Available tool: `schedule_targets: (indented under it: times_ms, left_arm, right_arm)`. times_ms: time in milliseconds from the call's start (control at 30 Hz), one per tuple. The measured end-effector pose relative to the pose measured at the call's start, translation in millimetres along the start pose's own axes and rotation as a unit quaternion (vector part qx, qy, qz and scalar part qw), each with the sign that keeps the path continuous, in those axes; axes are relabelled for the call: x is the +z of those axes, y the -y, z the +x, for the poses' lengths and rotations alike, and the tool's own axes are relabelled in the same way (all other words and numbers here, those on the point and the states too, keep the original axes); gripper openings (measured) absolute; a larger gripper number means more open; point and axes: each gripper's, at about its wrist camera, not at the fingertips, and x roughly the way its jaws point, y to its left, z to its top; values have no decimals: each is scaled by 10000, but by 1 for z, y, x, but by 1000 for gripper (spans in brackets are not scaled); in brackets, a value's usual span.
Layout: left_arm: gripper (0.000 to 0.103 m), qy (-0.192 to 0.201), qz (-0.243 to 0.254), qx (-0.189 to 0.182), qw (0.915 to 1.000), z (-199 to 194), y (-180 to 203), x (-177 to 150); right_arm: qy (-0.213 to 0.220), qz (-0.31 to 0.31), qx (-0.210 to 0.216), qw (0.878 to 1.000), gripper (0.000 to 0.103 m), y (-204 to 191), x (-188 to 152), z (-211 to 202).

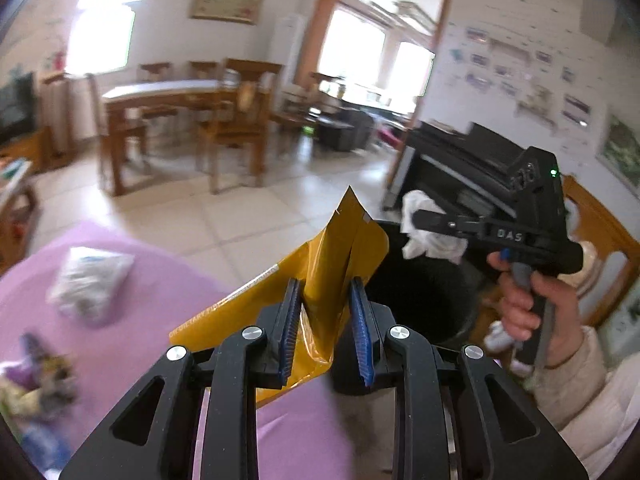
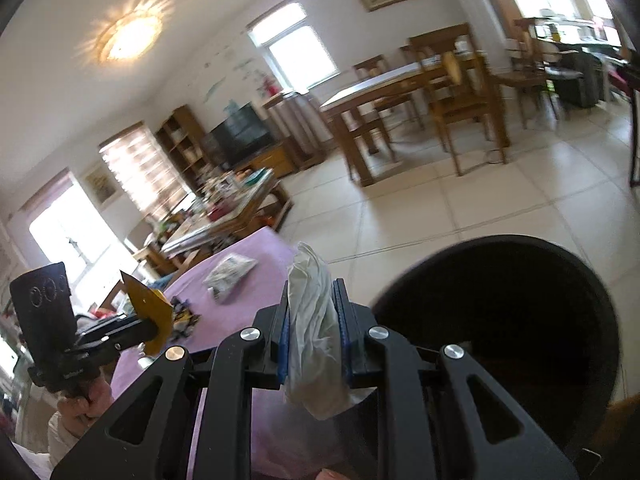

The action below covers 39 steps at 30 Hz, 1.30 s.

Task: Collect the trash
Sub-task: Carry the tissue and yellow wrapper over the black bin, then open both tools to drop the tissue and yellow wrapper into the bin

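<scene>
My left gripper (image 1: 326, 312) is shut on a yellow foil wrapper (image 1: 340, 256) and holds it above the edge of the pink-covered table (image 1: 152, 320), beside the black bin (image 1: 420, 292). My right gripper (image 2: 314, 316) is shut on a crumpled white tissue (image 2: 314, 320), just left of the bin's open mouth (image 2: 520, 320). In the left wrist view the right gripper (image 1: 424, 220) holds the tissue (image 1: 420, 236) over the bin. In the right wrist view the left gripper (image 2: 148, 324) shows with the yellow wrapper (image 2: 154, 312).
A clear plastic bag (image 1: 88, 280) and a small dark-and-yellow wrapper pile (image 1: 36, 384) lie on the pink table; both also show in the right wrist view (image 2: 230, 274) (image 2: 184, 320). A wooden dining table with chairs (image 1: 180, 120) and a black piano (image 1: 460, 168) stand beyond on the tiled floor.
</scene>
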Motion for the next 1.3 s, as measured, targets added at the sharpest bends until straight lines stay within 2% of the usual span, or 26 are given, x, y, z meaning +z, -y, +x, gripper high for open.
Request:
schedule_targets:
  times_ms: [167, 333, 567, 700, 867, 967, 1000, 1033, 1100, 1167, 1233, 1300]
  left_arm:
    - [25, -247, 111, -606, 9978, 69, 32, 12]
    - [25, -556, 81, -1104, 9923, 132, 59, 9]
    - [25, -907, 88, -1282, 9876, 194, 86, -2]
    - [25, -1028, 92, -1269, 9865, 211, 87, -8]
    - [25, -1150, 80, -1294, 9849, 212, 89, -15]
    - [29, -1179, 82, -1200, 9857, 216, 89, -12]
    - [37, -1199, 71, -1146, 9861, 217, 88, -12]
    - [50, -1198, 63, -1093, 9867, 216, 91, -9]
    - [63, -1121, 71, -945, 9892, 209, 89, -8]
    - [65, -1071, 121, -893, 9902, 200, 88, -8]
    - [73, -976, 205, -747, 9922, 182, 84, -7]
    - [77, -847, 285, -607, 9941, 165, 78, -7]
  right_arm:
    - [153, 340, -230, 9990, 19, 36, -5, -16]
    - [184, 621, -365, 9972, 19, 61, -10, -20]
    - [206, 855, -412, 9953, 19, 86, -15, -26]
    - [217, 954, -441, 9942, 19, 100, -20, -33]
    - [205, 1025, -438, 9936, 20, 101, -23, -33]
    - [186, 1090, -377, 9932, 27, 103, -23, -32]
    - [174, 1136, -372, 9927, 42, 103, -22, -33]
    - [196, 1173, -352, 9923, 67, 103, -23, -34]
    - [297, 1265, -298, 9911, 87, 106, -21, -39]
    - [351, 1249, -322, 9910, 87, 104, -21, -42]
    - [369, 1183, -397, 9915, 87, 100, -20, -43]
    - [323, 1146, -395, 9921, 87, 94, -19, -39]
